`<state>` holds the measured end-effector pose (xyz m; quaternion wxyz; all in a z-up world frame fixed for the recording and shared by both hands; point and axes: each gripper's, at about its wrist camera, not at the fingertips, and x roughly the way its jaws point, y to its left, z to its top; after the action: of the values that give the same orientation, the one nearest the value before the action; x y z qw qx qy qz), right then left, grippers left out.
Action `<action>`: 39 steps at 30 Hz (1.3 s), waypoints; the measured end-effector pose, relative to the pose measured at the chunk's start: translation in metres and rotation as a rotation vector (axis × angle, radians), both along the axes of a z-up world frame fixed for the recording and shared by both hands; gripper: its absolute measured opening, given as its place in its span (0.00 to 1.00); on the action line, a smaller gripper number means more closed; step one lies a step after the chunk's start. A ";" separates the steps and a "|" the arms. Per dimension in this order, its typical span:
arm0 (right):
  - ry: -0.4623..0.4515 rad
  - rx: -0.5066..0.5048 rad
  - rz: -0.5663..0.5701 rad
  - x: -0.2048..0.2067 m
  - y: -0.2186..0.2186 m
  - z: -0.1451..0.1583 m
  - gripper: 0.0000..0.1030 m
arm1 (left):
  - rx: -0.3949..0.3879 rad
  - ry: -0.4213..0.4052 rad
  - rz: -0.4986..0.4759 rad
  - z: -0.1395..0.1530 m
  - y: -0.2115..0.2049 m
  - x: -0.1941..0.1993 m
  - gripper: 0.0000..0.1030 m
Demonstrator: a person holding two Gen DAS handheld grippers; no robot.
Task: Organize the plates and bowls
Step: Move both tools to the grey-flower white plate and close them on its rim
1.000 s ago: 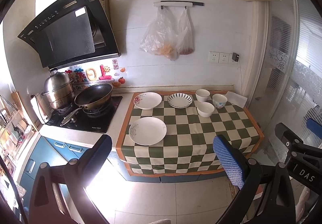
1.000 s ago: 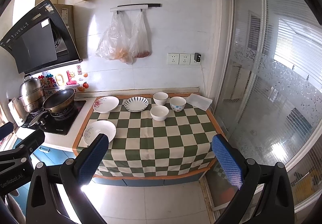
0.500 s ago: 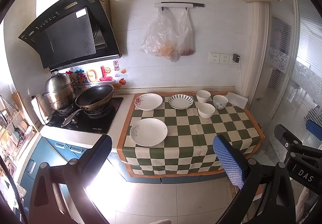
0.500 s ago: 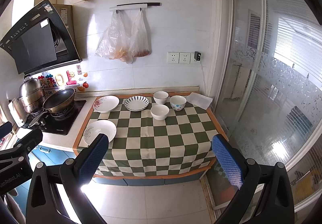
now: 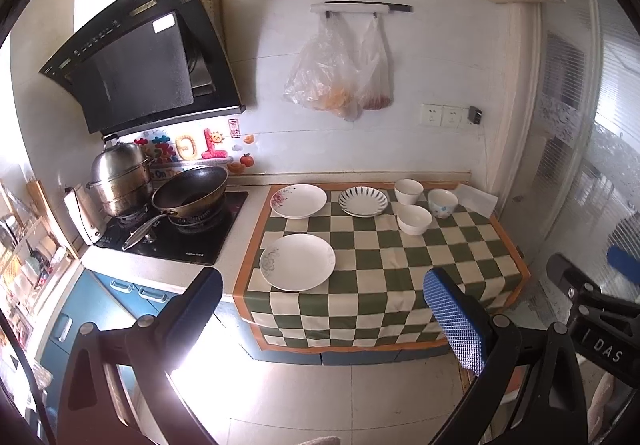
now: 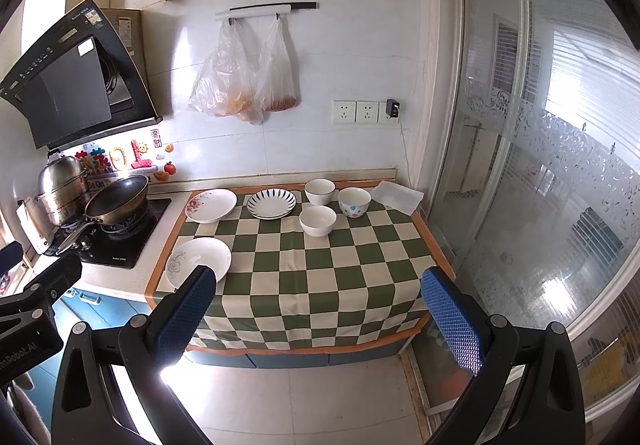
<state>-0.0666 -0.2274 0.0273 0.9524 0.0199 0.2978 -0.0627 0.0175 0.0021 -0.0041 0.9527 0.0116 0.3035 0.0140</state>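
Note:
On the green checked cloth lie three plates: a white one near the front left, a flowered one at the back left, and a striped one beside it. Three bowls stand at the back right: a white bowl, a spotted bowl and a second white bowl in front. My left gripper and right gripper are open, empty, well short of the counter.
Left of the cloth is a hob with a wok and a steel pot. A range hood juts out above. Plastic bags hang on the wall. A folded white cloth lies at the back right. A glass door stands right.
Both cameras have drifted slightly back and down, so the counter sits a little higher and smaller in view. Nothing on the counter has moved.

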 end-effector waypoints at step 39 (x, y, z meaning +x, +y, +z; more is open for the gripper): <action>0.637 0.245 0.195 0.489 0.144 -0.350 0.98 | 0.018 0.583 0.066 -0.290 0.170 0.420 0.98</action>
<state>0.4226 -0.0831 -0.3229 0.8036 0.0850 0.5858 0.0615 0.4376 0.1724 -0.2937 0.8241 0.0135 0.5646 0.0436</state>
